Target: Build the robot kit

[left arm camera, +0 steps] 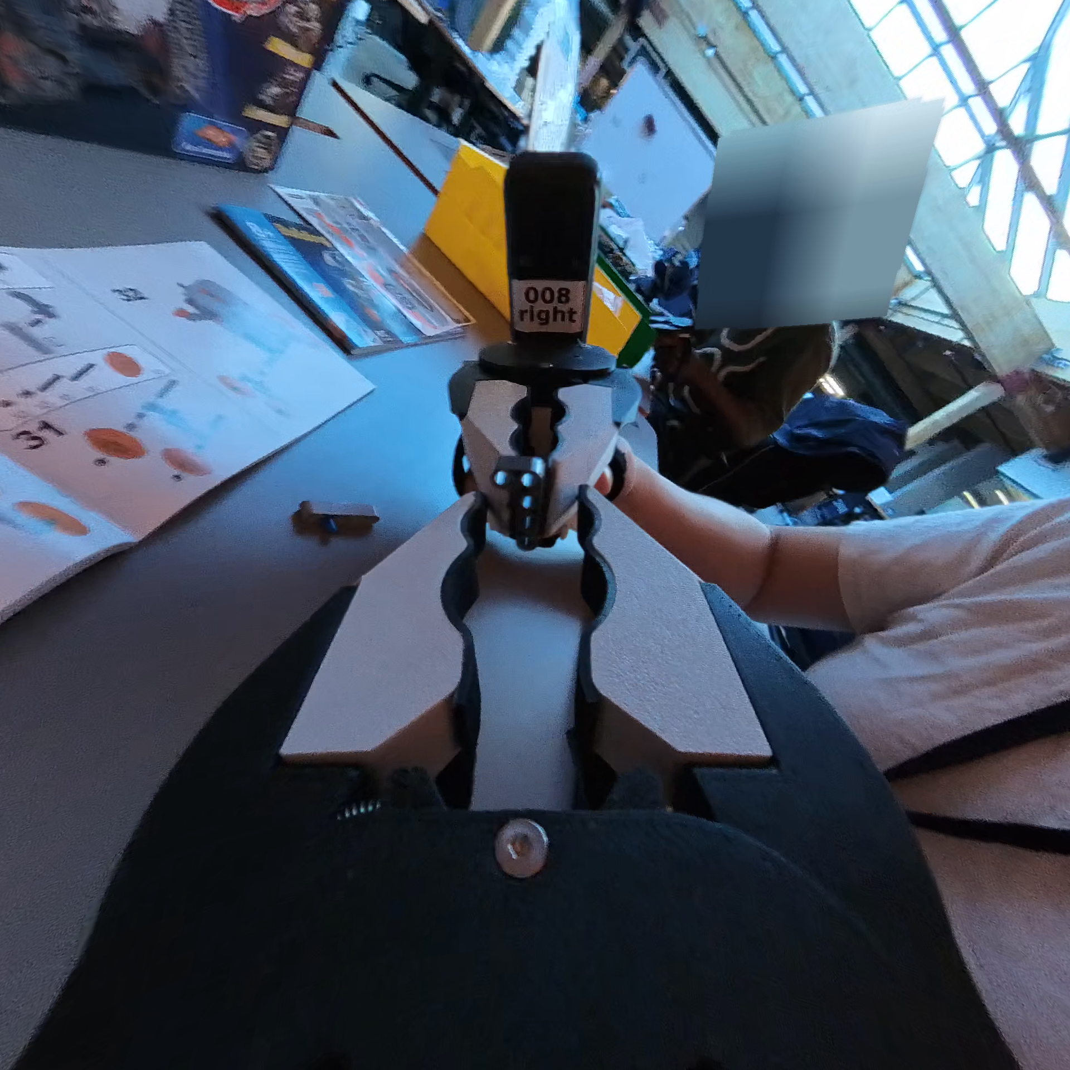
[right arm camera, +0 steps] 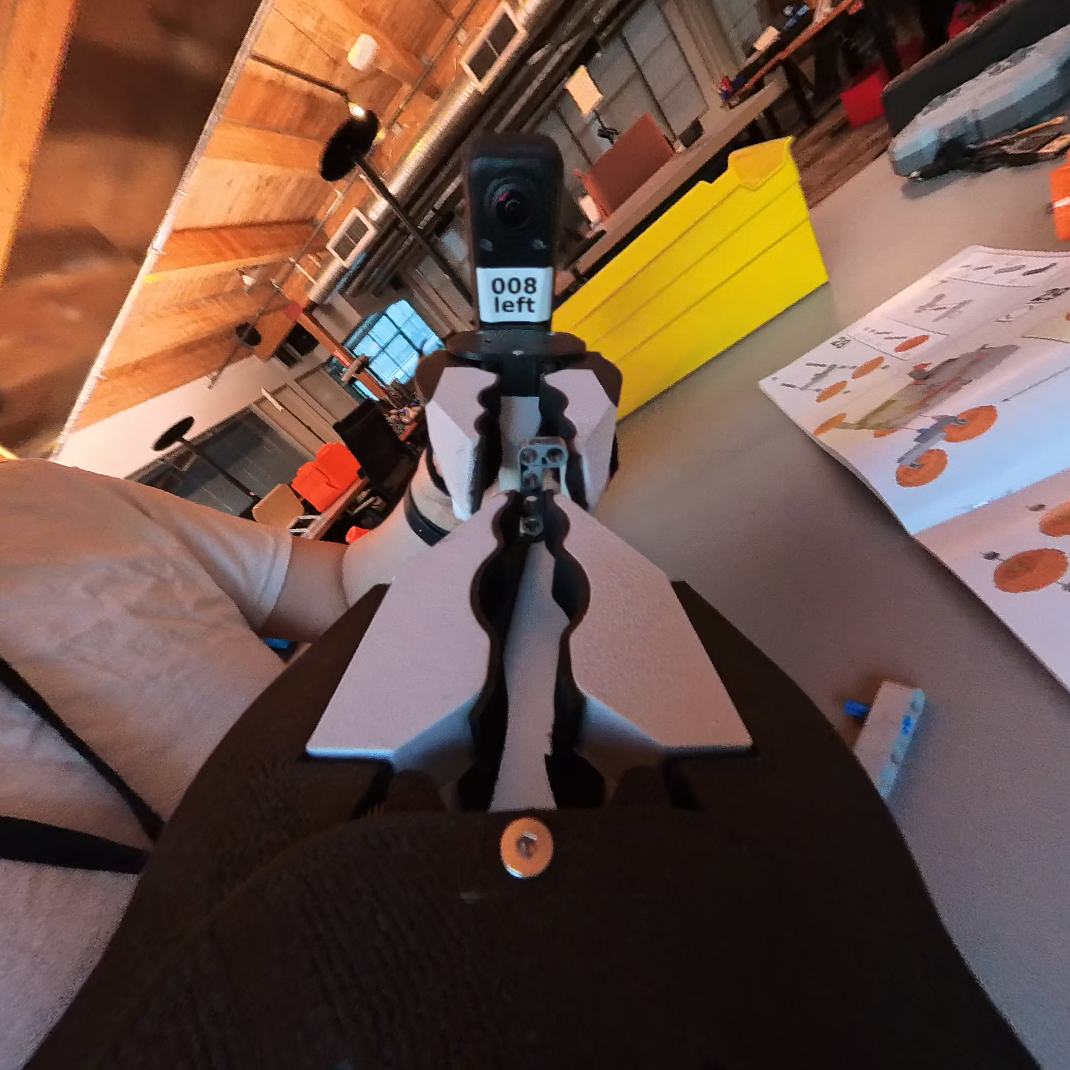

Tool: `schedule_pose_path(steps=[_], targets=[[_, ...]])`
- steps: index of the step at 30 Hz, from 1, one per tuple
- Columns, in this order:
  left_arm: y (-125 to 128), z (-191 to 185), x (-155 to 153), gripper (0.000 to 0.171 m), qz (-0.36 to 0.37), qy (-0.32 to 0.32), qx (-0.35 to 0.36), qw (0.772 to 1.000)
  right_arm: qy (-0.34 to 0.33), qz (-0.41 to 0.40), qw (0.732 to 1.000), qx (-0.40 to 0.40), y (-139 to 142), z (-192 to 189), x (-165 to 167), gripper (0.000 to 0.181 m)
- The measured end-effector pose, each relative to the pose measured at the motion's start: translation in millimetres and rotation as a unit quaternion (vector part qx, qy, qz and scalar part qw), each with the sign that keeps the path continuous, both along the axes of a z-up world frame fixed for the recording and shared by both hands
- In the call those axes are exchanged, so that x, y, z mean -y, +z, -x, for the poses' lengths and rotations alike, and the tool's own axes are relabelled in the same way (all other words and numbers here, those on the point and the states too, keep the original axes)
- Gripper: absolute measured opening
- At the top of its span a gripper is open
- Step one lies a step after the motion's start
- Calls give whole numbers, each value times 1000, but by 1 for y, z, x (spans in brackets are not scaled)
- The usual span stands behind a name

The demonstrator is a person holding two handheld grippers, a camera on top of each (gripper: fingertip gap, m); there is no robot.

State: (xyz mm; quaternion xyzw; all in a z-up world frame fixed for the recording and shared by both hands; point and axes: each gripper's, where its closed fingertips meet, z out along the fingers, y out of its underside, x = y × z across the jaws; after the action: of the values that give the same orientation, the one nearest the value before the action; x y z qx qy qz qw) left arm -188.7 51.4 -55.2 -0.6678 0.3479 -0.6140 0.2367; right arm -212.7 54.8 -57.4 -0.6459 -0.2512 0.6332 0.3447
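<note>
The two grippers face each other tip to tip above a grey table [left arm camera: 173,666]. My right gripper [right arm camera: 532,508] is shut on a small grey perforated toy beam [right arm camera: 539,463], which sticks out past its tips. In the left wrist view the beam [left arm camera: 524,492] shows between the right gripper's white fingers [left arm camera: 582,446]. My left gripper [left arm camera: 530,512] is open, with its tips on either side of the beam and the right gripper's tips. Its fingers [right arm camera: 454,440] stand apart from the beam in the right wrist view.
An open instruction booklet [left arm camera: 145,376] [right arm camera: 938,394] lies on the table, with a closed booklet [left arm camera: 347,278] beyond it. A small tan piece with a blue pin [left arm camera: 336,517] [right arm camera: 891,729] lies nearby. A yellow bin [right arm camera: 695,278] and a printed box [left arm camera: 231,87] stand farther off. A person's arm [left arm camera: 695,544] is close. Both grippers' tips are close together, under 4 cm apart.
</note>
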Motion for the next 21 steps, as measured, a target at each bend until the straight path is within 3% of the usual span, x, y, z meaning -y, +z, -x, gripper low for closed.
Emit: schedule_pose_path(steps=[4, 8, 13, 15, 17, 19, 21], targets=[[-1, -9, -6, 27, -4, 5, 16, 1000, -11, -22, 1000, 18, -1, -8, -6, 6], [13, -5, -11, 12, 36, 0, 77, 996, 13, -38, 999, 25, 4, -6, -1, 6], [7, -5, -16, 11, -41, 22, 38, 998, 5, -6, 1000, 24, -4, -7, -8, 10], [19, -4, -22, 11, -28, 38, 63, 997, -1, -12, 1000, 29, -4, -8, -10, 19], [29, -4, -28, 12, -13, 47, 95, 994, -8, -32, 999, 13, 5, -9, -10, 3], [35, -5, -25, 11, 8, 28, 117, 993, -29, -56, 998, 6, 11, -12, -13, 8], [37, -5, -25, 11, 6, 28, 135, 990, -25, -63, 998, -6, 17, -13, -11, 0]])
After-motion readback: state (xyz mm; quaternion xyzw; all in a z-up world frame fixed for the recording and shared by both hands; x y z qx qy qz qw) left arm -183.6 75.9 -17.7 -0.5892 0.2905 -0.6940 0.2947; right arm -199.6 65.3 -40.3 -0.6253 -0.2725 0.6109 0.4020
